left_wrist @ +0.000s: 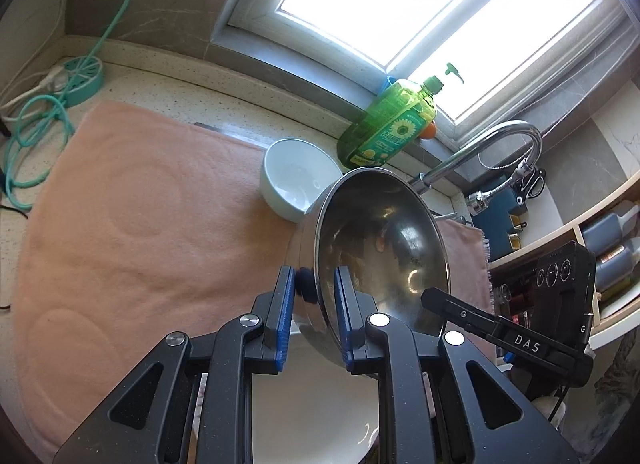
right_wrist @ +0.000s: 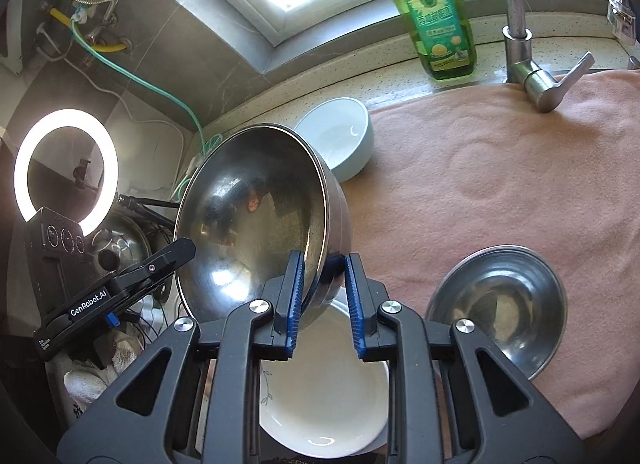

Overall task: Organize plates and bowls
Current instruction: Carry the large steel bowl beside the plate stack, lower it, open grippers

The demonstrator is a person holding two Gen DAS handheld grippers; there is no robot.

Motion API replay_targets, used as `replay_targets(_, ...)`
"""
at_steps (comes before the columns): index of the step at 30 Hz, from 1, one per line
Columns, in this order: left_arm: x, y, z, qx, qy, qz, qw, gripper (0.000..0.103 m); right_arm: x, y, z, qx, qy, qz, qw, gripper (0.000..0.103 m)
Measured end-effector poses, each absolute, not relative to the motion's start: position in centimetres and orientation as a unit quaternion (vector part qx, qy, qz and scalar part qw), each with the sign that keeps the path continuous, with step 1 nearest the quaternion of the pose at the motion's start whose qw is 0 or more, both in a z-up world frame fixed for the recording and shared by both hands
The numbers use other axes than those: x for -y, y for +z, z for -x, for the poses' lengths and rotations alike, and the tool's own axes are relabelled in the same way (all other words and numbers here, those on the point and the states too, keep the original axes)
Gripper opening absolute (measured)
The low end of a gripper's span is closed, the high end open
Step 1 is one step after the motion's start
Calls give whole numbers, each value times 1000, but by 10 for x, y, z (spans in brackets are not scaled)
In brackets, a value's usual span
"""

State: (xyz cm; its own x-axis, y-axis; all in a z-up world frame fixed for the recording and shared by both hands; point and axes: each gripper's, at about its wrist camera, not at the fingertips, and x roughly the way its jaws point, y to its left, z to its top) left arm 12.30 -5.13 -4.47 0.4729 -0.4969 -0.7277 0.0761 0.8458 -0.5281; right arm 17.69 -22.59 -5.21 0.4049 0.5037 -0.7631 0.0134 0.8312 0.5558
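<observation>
Large steel bowl (left_wrist: 380,240) held off the counter between both tongs, tilted, hollow side toward each camera, nothing inside but reflections. Left gripper (left_wrist: 316,292) nearly closed, blue pads pinching the bowl's rim, one pad inside, one outside. Right gripper (right_wrist: 324,280) likewise narrowed onto the opposite rim, wall of the bowl clamped between its ribbed pads (right_wrist: 295,292). Both pointing steeply downward, facing each other across the bowl.

Directly beneath the tongs, a white plate (right_wrist: 320,396) with a small leaf print at its edge, empty, on the pink towel (right_wrist: 480,183). Beyond the fingertips, past the held bowl, a white ceramic bowl (left_wrist: 300,175) upright on the towel, empty. Right of the right gripper, a smaller steel bowl (right_wrist: 504,300) resting on the towel, empty, apart from the plate.

Farther ahead, green soap bottle (left_wrist: 388,123) at the window ledge and the faucet (right_wrist: 516,15) over the towel's far edge. Wide stretch of bare towel left of the left gripper. Ring light (right_wrist: 66,163) off the counter's edge, left of the right gripper.
</observation>
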Motion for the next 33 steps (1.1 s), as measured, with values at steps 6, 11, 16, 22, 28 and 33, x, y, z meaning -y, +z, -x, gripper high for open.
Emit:
replay_targets(6,16,-46,-102,-477,-146,234,834,17,188,-55,-175,-532,179,-237,793,21)
replay_targets(11,-13,-49,-89,-473,-121,252,836,17,153,-60,-175,-542,200,-221,786,21)
replay_targets(16,-39,-54,-77,-469,-94,264,837,17,123,-71,-173,-554,217,-211,776,21)
replay_targets(22,-68,-73,-62,-479,-67,285,827,17,91,-87,-172,-571,232,-195,763,21)
replay_targets(28,-90,-87,-50,-488,-45,298,819,17,65,-97,-169,-585,242,-169,755,21)
replay_targets(33,-103,-98,-41,-496,-33,306,812,17,50,-104,-169,-595,246,-153,750,21)
